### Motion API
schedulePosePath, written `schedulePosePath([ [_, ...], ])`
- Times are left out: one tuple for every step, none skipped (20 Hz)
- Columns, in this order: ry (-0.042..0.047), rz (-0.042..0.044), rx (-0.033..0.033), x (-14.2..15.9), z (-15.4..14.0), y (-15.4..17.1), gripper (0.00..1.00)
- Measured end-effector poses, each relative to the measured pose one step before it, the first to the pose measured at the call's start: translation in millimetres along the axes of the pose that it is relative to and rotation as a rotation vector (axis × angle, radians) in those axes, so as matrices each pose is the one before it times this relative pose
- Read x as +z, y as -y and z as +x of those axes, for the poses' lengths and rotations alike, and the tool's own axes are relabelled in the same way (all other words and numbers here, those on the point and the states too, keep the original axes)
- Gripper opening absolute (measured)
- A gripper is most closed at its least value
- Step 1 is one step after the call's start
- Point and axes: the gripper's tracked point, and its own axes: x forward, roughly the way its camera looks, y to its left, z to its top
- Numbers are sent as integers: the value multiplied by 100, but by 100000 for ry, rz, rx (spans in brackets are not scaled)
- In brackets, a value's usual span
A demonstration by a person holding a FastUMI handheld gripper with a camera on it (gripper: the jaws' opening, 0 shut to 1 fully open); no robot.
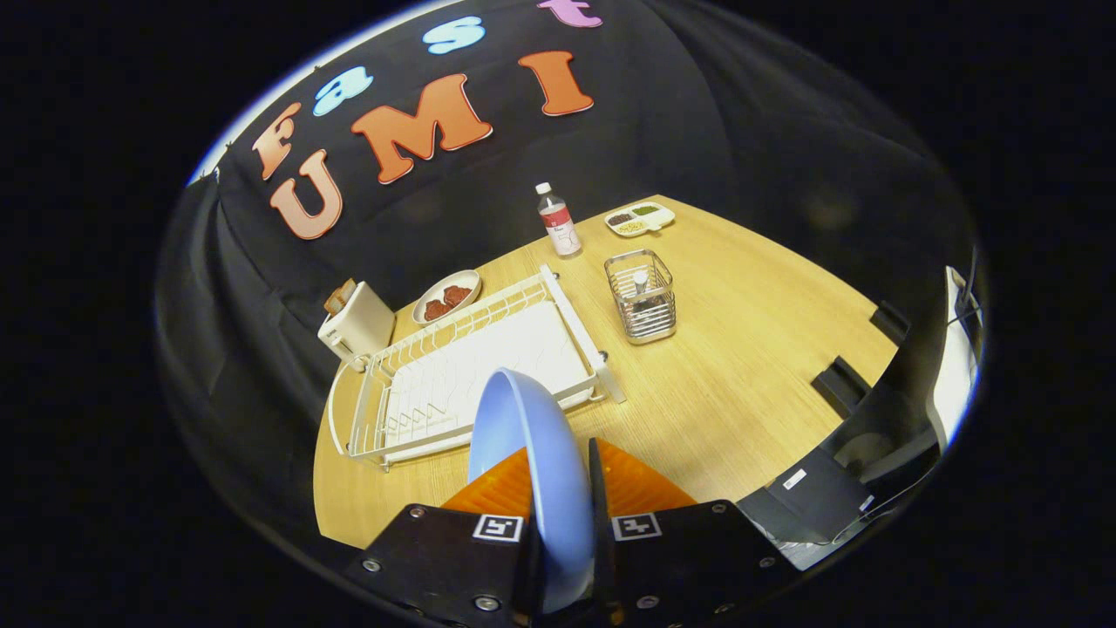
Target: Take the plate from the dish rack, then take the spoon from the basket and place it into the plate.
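Note:
A light blue plate point(532, 453) stands on edge between my two orange fingers point(497, 488), which press on it from both sides, so my gripper point(562, 493) is shut on it. The plate is lifted clear of the white wire dish rack point(471, 366), which lies just beyond it with no dishes in its slots. Farther off and to the right of the rack stands a metal wire basket point(643, 296) with a spoon point(641, 283) upright inside, its handle tip showing at the top.
On the wooden table point(741, 349) beyond the rack are a white toaster point(356, 324), a small dish of reddish food point(446, 296), a bottle point(558, 222) and a divided snack tray point(639, 218). Dark clamps and gear point(837, 384) sit at the table's right edge.

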Motion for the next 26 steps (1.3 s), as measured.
schedulePosePath([
  [-819, 688, 825, -666, 260, 43, 23],
  [-1109, 820, 808, -570, 351, -2, 23],
  [-1074, 934, 845, -636, 280, -150, 23],
  [-1015, 1039, 606, -504, 157, -70, 23],
  [-1254, 933, 500, -567, 317, -21, 23],
  [-1121, 818, 453, -506, 585, 179, 23],
  [-884, 597, 409, -364, 581, 82, 23],
  [-1160, 731, 176, -548, 330, 144, 23],
  [-1043, 823, 216, -459, 425, 49, 23],
  [-827, 950, 260, -467, 255, 43, 23],
  [-1005, 901, 343, -439, 391, 32, 23],
  [-435, 878, 339, -365, 333, -6, 23],
  [-534, 739, 433, -176, 234, -40, 23],
  [-532, 1223, 404, -211, 154, -107, 23],
  [-442, 1137, 543, -56, 316, -43, 23],
  [-738, 1168, 103, -193, 455, -7, 23],
  [-729, 1189, 542, -194, 344, -100, 23],
  [-65, 1766, 593, -89, 283, -56, 23],
  [-158, 1486, 206, 14, 291, -26, 23],
  [182, 1809, 39, 57, 274, 76, 23],
  [-105, 2170, -229, 78, 364, 156, 23],
  [-64, 2359, -409, 21, 192, 99, 24],
  [208, 1229, -1501, 124, 211, 361, 25],
  [50, 72, -2021, -219, 264, 613, 26],
  [-181, 305, -1171, 105, -156, 340, 29],
  [-111, 1089, -161, 110, 32, 71, 33],
])
